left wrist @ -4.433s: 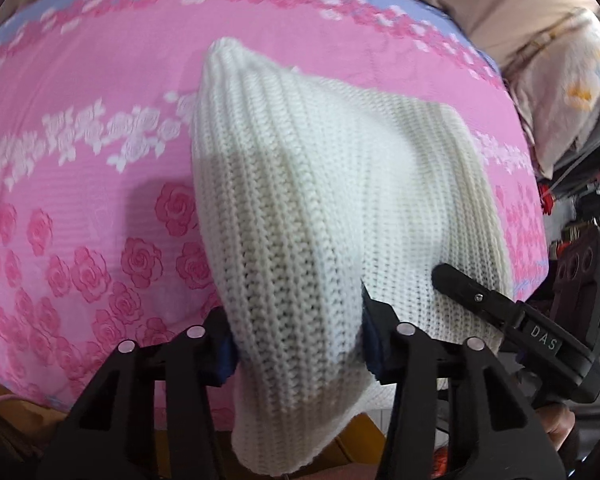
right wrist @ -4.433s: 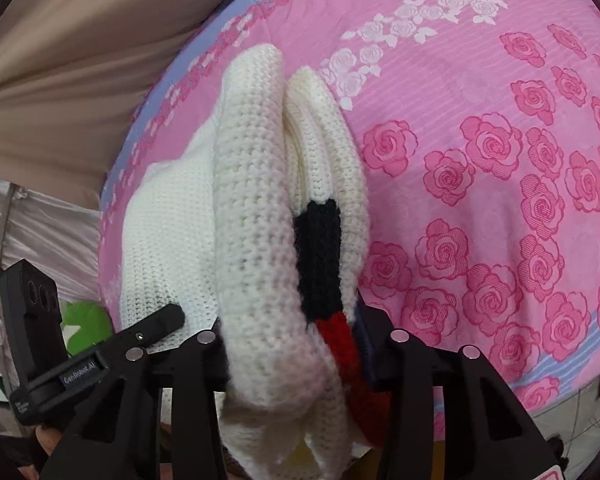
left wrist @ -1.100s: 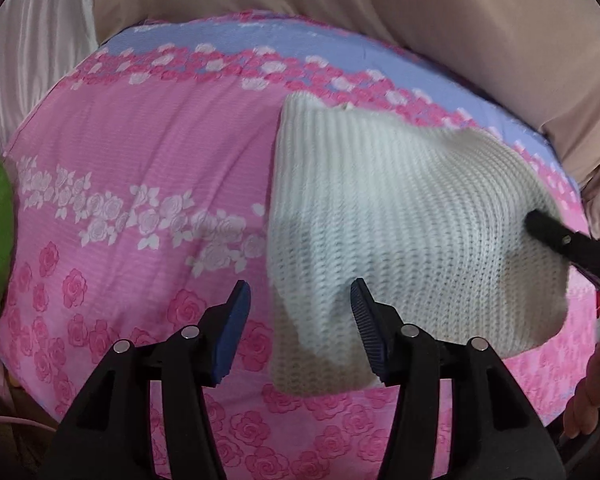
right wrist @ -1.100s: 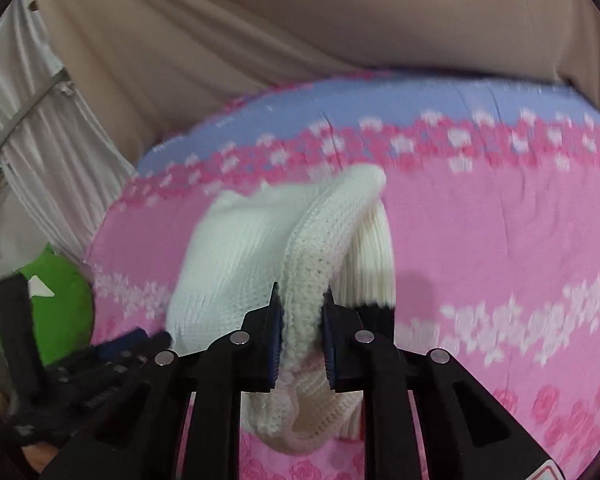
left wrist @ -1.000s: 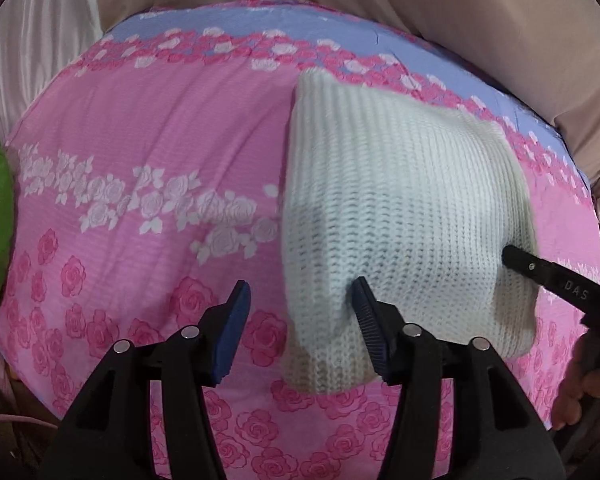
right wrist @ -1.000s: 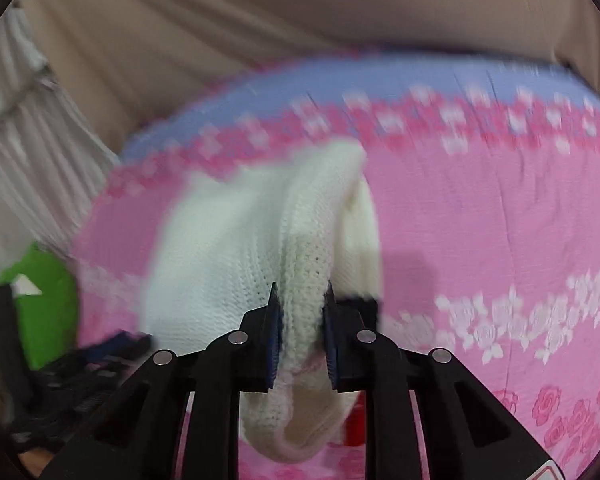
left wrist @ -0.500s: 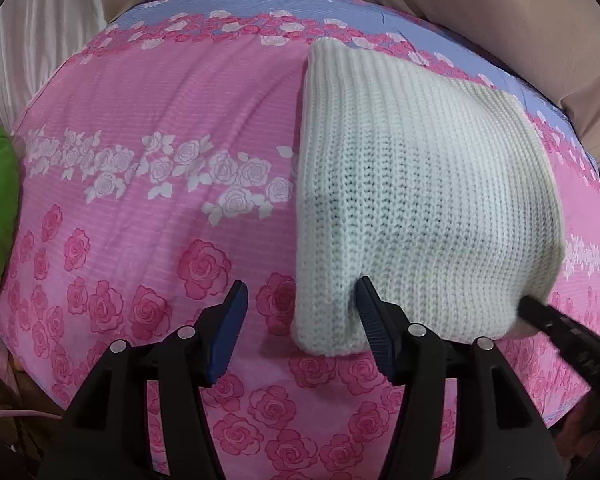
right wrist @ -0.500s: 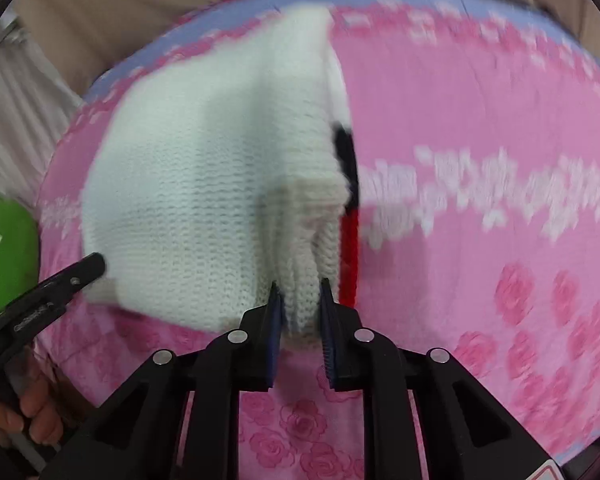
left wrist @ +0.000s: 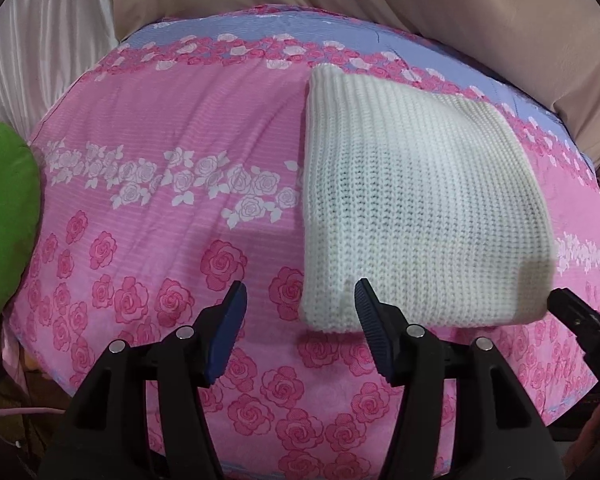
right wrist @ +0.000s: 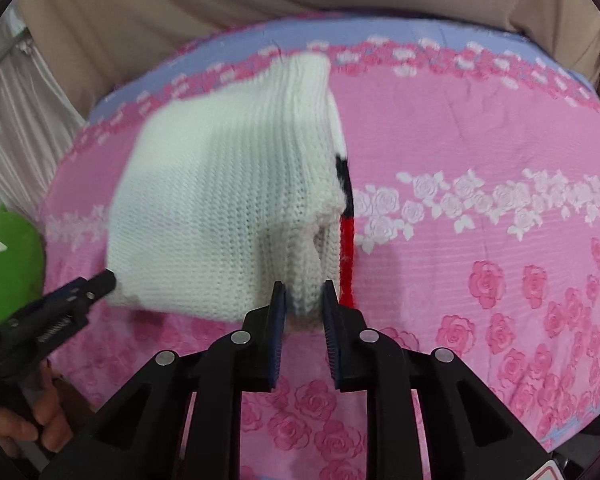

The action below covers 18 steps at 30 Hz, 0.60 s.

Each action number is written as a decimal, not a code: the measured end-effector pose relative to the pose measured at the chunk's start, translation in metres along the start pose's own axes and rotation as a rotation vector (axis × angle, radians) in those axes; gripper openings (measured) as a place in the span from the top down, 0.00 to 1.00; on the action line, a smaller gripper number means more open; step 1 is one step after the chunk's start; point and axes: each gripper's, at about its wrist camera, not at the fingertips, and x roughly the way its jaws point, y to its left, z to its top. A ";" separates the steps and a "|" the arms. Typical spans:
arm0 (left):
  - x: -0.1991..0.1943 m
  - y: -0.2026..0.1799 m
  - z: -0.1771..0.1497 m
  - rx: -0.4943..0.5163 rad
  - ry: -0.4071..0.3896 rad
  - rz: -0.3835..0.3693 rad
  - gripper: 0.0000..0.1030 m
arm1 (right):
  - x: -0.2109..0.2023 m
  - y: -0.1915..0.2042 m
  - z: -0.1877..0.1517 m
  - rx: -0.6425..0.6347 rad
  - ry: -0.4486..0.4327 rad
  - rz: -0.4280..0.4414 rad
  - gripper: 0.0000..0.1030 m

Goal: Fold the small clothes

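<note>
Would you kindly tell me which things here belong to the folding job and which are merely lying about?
Part of the job:
- white knitted garment
- left tongs, open
- right tongs, pinching the garment's edge

Lying about:
- green cushion
- beige curtain
- rose-print bedsheet

- The sweater (left wrist: 416, 216) is white, chunky rib knit, folded into a rough rectangle lying flat, right of centre in the left wrist view.
- Its near edge is a thick rounded fold; the far end narrows toward the upper centre of the frame.
- In the right wrist view it (right wrist: 228, 208) lies left of centre, with a black and red strip along its right edge and bunched layers at its lower right corner.
</note>
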 end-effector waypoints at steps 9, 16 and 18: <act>-0.028 -0.025 -0.007 0.082 -0.111 0.016 0.28 | -0.019 0.005 -0.010 0.028 -0.041 -0.081 0.57; -0.031 -0.035 -0.016 0.118 -0.121 0.052 0.27 | -0.025 -0.004 -0.020 0.068 -0.054 -0.114 0.49; -0.031 -0.035 -0.018 0.121 -0.123 0.060 0.27 | -0.026 -0.006 -0.022 0.075 -0.055 -0.120 0.48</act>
